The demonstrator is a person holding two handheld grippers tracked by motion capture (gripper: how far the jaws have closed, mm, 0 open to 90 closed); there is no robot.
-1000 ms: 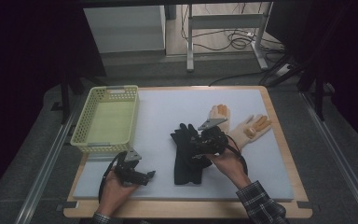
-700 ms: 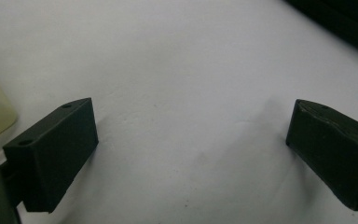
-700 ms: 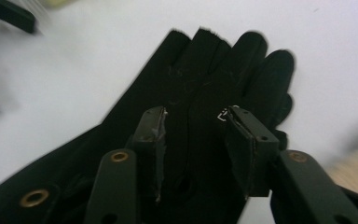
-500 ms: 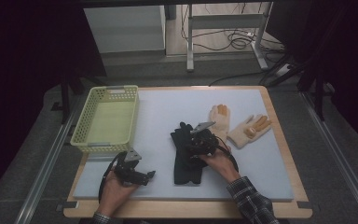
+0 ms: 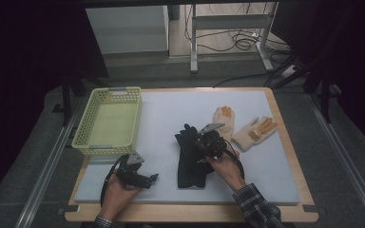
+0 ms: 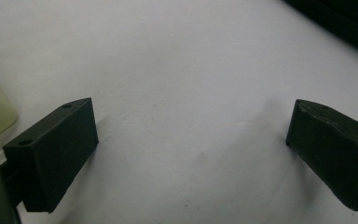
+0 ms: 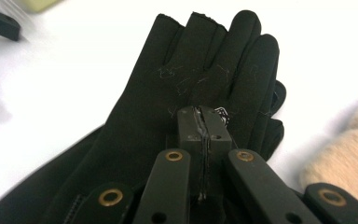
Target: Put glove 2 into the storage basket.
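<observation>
So the right gripper [image 5: 204,145] sits on top of the black gloves [image 5: 190,156] near the middle of the white tabletop [image 5: 171,109], jaws pressed tight together; in the right gripper view they're squeezed shut right above the glove's palm, though whether fabric is actually pinched is hard to tell. Left gripper [image 5: 145,178] is parked at about 7 o'clock from the gloves, jaws spread wide over bare mat, nothing in them. Yellow basket [image 5: 110,121] stands at roughly 10 o'clock, and two cream gloves [image 5: 240,128] with orange fingertips lie at about 2 o'clock, just beside the black pair
</observation>
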